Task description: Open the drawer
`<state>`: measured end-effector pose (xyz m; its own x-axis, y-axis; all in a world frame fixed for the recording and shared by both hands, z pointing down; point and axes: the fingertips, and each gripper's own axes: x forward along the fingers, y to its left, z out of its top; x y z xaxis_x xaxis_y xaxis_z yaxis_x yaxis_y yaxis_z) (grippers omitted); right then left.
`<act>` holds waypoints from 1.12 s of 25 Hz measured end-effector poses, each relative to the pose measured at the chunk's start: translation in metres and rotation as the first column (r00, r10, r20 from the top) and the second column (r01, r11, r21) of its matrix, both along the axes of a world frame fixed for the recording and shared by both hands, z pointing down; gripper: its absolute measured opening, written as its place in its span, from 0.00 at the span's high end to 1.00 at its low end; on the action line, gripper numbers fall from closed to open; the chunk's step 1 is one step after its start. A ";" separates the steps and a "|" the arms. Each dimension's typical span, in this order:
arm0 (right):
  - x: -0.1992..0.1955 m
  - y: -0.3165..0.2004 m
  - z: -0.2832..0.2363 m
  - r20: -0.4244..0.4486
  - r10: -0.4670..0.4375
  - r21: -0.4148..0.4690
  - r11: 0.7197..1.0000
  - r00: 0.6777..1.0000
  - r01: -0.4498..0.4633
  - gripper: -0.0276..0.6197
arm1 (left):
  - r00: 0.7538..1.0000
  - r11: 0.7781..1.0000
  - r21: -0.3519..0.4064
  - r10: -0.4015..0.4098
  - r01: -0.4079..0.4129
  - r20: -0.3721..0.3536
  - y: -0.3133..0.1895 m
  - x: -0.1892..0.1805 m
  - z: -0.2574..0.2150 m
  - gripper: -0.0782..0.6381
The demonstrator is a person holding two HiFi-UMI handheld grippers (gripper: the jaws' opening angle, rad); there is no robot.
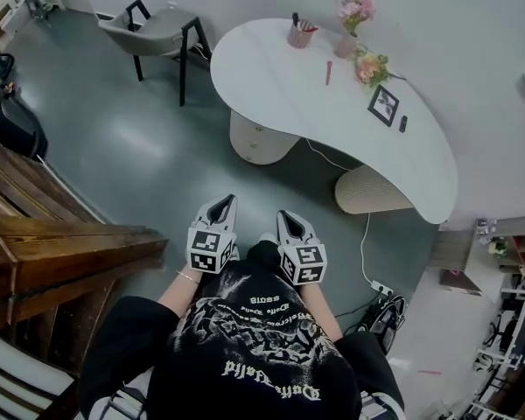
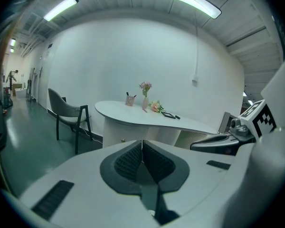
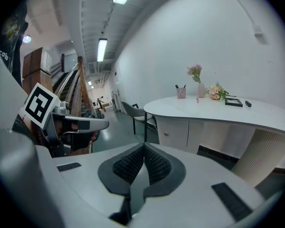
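Note:
A white curved desk (image 1: 332,121) stands ahead by the wall. Under its left end is a rounded drawer unit (image 1: 261,138) with a small knob (image 3: 166,134); the same unit (image 2: 118,133) shows in the left gripper view. Both grippers are held side by side in front of the person's chest, well short of the desk. My left gripper (image 1: 226,201) has its pads pressed together with nothing between them (image 2: 142,141). My right gripper (image 1: 284,215) is likewise shut and empty (image 3: 144,145). Each gripper shows in the other's view.
A grey chair (image 1: 153,33) stands left of the desk. A wooden staircase (image 1: 44,252) rises at the left. A pen cup (image 1: 301,33), flowers (image 1: 353,11) and a picture frame (image 1: 384,105) are on the desk. A ribbed leg (image 1: 367,191) and a power strip (image 1: 381,289) are at the right.

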<state>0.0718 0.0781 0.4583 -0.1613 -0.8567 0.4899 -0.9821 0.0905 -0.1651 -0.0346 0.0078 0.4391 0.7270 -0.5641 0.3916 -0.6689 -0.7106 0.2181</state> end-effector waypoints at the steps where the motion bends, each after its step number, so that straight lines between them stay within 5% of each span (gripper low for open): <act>1: 0.001 -0.002 0.000 0.000 -0.001 0.001 1.000 1.000 0.001 0.92 | 1.000 1.000 0.002 0.002 -0.002 0.001 -0.002 0.000 0.000 0.86; 28: 0.073 -0.119 0.022 0.062 -0.143 -0.036 0.989 0.988 0.145 0.92 | 0.992 0.997 -0.028 -0.067 0.071 0.108 -0.091 0.085 0.030 0.86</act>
<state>0.1449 -0.0408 0.4800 -0.3113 -0.8024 0.5091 -0.9477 0.2223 -0.2292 0.0502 -0.0832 0.4696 0.6399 -0.5977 0.4831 -0.7368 -0.6557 0.1647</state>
